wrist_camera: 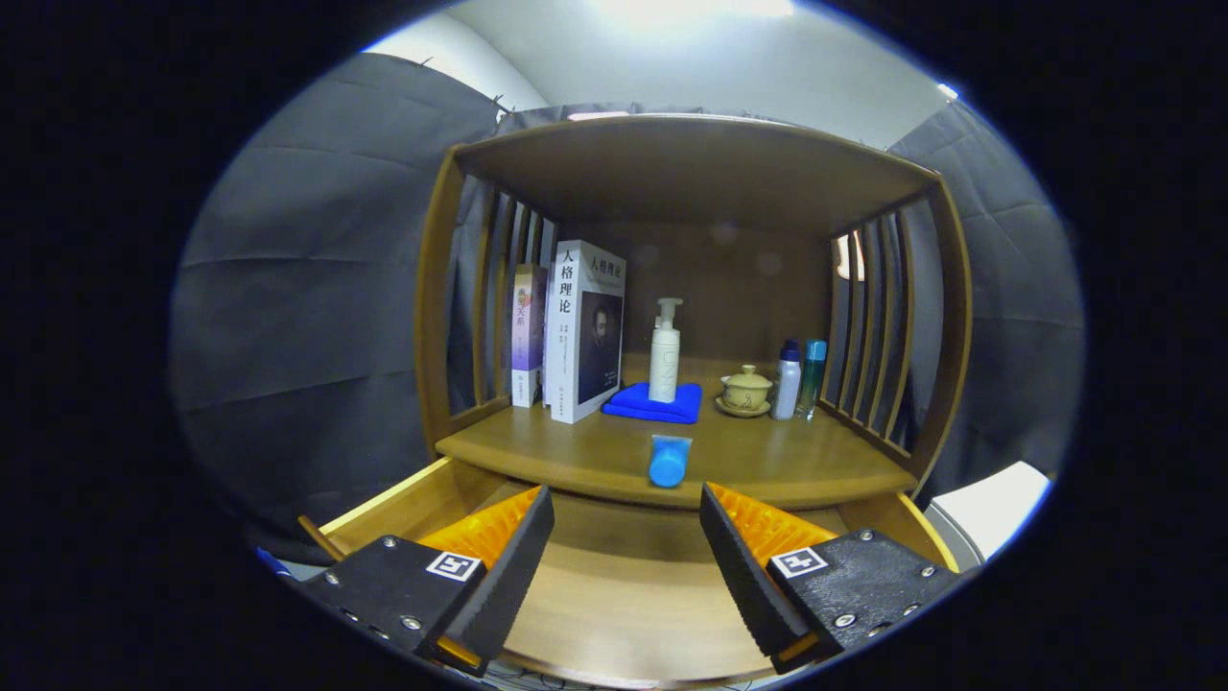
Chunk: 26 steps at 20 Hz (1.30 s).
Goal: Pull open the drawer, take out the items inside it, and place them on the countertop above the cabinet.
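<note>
Gripper (625, 557) wide open, empty, above pulled-out drawer (614, 576); what shows of drawer floor looks bare. Blue tube (670, 460) lies on countertop (796, 465) near front edge, just beyond fingers. Risk: tube rolls off edge into drawer if nudged; drawer part hidden, item could be missed.

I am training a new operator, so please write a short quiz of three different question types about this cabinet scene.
1. True or false: the drawer below the countertop is pulled open.
2. Multiple choice: what does the white pump bottle stand on? A) a book B) the folded blue cloth C) a saucer
3. Short answer: what lies on the countertop just beyond the open tool, nearest the front edge?

Key
1. True; its bare wooden floor shows under the tool's fingers.
2. B
3. The small blue tube, lying on its side, apart from the cloth.
</note>
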Tool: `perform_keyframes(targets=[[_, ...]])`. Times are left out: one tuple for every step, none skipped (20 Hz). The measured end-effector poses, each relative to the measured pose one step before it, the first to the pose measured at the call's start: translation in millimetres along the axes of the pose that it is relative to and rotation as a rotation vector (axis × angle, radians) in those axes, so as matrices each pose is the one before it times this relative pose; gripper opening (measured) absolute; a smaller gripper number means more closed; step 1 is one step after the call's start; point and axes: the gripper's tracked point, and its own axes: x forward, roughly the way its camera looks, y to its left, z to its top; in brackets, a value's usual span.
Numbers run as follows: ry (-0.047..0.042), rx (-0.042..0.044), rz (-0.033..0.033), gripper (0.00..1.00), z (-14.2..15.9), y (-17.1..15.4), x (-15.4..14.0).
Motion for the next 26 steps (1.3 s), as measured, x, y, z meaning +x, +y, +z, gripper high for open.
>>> perform_keyframes(targets=[[-0.00907, 0.00230, 0.00060, 0.94, -0.25, 2.67, -8.55], [-0.01350, -0.00102, -0.00139, 0.94, 0.47, 0.98, -8.21], [-0.01618, 0.00067, -0.00825, 0.94, 0.87, 0.64, -9.03], [-0.01375, 0.00800, -0.00409, 0.94, -0.95, 1.57, -8.03], [-0.01392, 0.01701, -0.00534, 0.94, -1.28, 1.99, -8.61], [-0.01003, 0.01384, -0.00204, 0.94, -3.46, 2.35, -8.66], [-0.01052, 0.00020, -0.00674, 0.94, -3.74, 0.90, -9.22], [-0.01555, -0.01565, -0.01035, 0.94, -3.88, -1.39, -9.37], [-0.01173, -0.02160, -0.01221, 0.94, -4.90, -0.98, -7.14], [-0.00361, -0.01027, -0.00630, 0.94, -7.83, 0.40, -7.04], [0.00787, 0.00274, 0.00851, 0.94, -9.21, 4.24, -6.80], [0.01036, 0.00599, -0.00261, 0.94, -8.91, 1.20, -5.75], [0.00889, 0.00647, -0.00434, 0.95, -8.21, -2.32, -3.93], [0.01235, 0.00819, -0.00519, 0.94, -7.10, -2.05, -2.72], [0.01340, 0.01027, -0.00878, 0.94, -7.97, -2.49, -2.45], [-0.02589, 0.00408, -0.00770, 0.94, 0.71, -3.55, -4.81], [-0.00720, 0.00799, -0.01466, 0.94, 2.14, -3.57, -0.42], [-0.00354, 0.00979, -0.00773, 0.94, -3.95, -3.51, -1.46], [0.01060, 0.00765, -0.00895, 0.93, -6.14, -2.54, -1.19], [0.01800, 0.00501, -0.00617, 0.93, -8.97, -2.73, -0.81], [0.01934, 0.00156, -0.00333, 0.93, -8.82, -2.19, -0.35], [0.02006, -0.00214, -0.00497, 0.93, -8.63, -1.92, 0.26], [0.01501, -0.00401, -0.00325, 0.93, -7.27, -1.21, 0.80], [0.00989, -0.00563, -0.00450, 0.93, -5.80, -1.15, 2.13], [0.00929, -0.00803, -0.00307, 0.93, -6.68, 0.05, 2.16], [0.00618, -0.01028, -0.00270, 0.93, -5.29, 0.19, 1.89]])
